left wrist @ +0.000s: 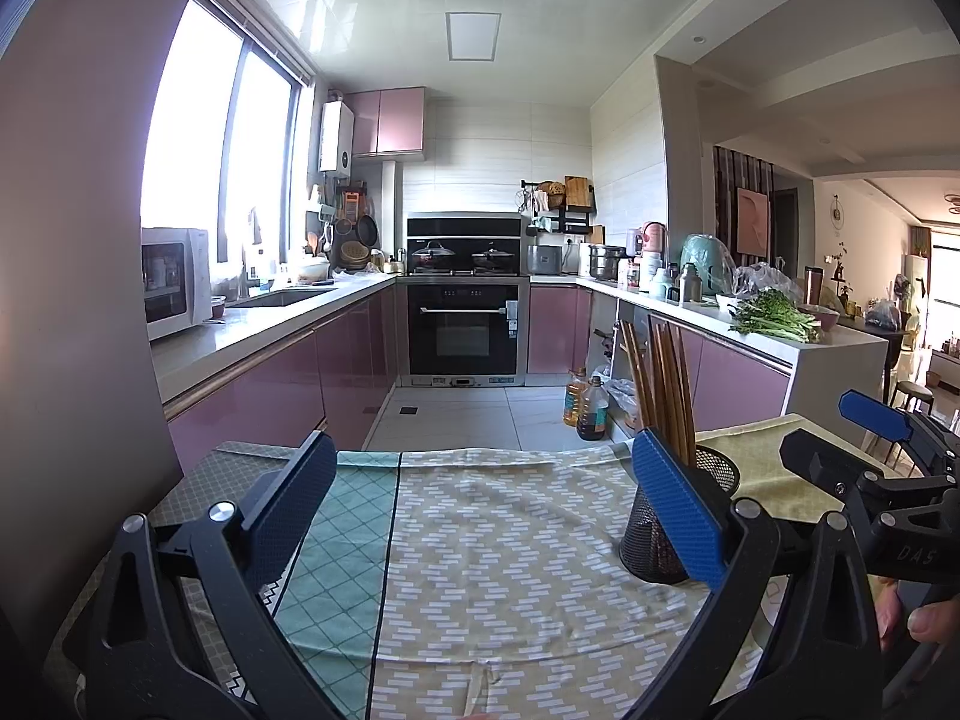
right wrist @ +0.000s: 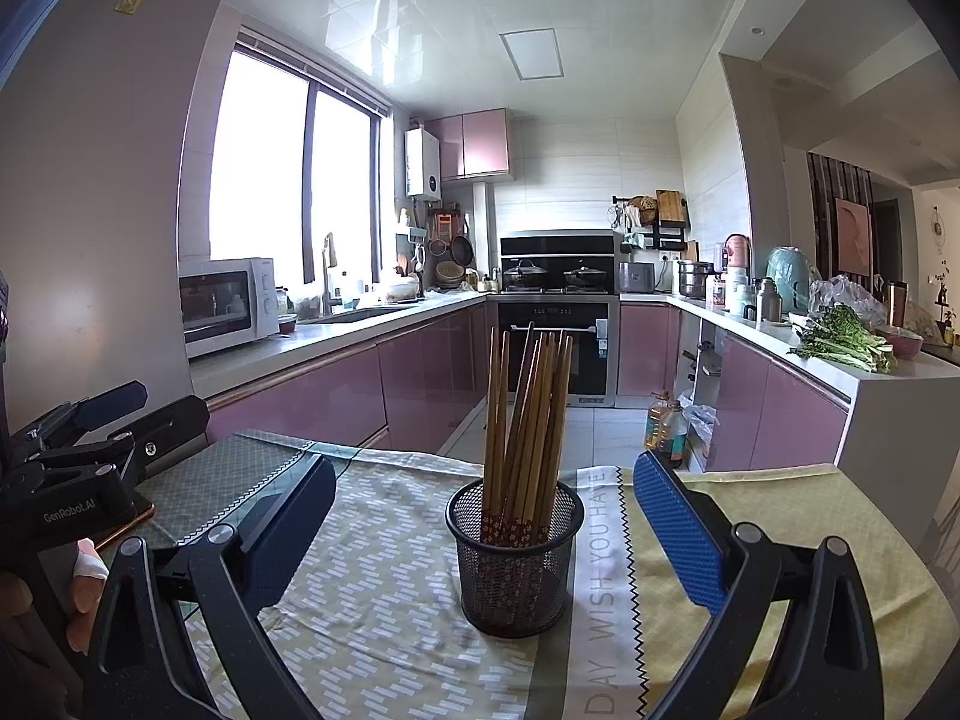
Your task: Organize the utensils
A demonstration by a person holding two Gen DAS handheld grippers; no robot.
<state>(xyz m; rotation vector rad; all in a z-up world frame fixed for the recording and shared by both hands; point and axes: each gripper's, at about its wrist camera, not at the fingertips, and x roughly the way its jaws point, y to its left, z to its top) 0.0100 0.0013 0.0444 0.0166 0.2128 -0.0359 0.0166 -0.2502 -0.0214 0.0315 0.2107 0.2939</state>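
Chopsticks (right wrist: 528,420) stand in mesh cup (right wrist: 515,564), well inside table edges.

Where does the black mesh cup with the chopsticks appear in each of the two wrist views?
Left wrist view: the mesh cup stands right of centre on the tablecloth, partly hidden behind the blue right finger of the left claw.
Right wrist view: the mesh cup stands at centre, between the open fingers of the right claw, chopsticks upright in it.
Shared landmark: the black oven at the far wall.
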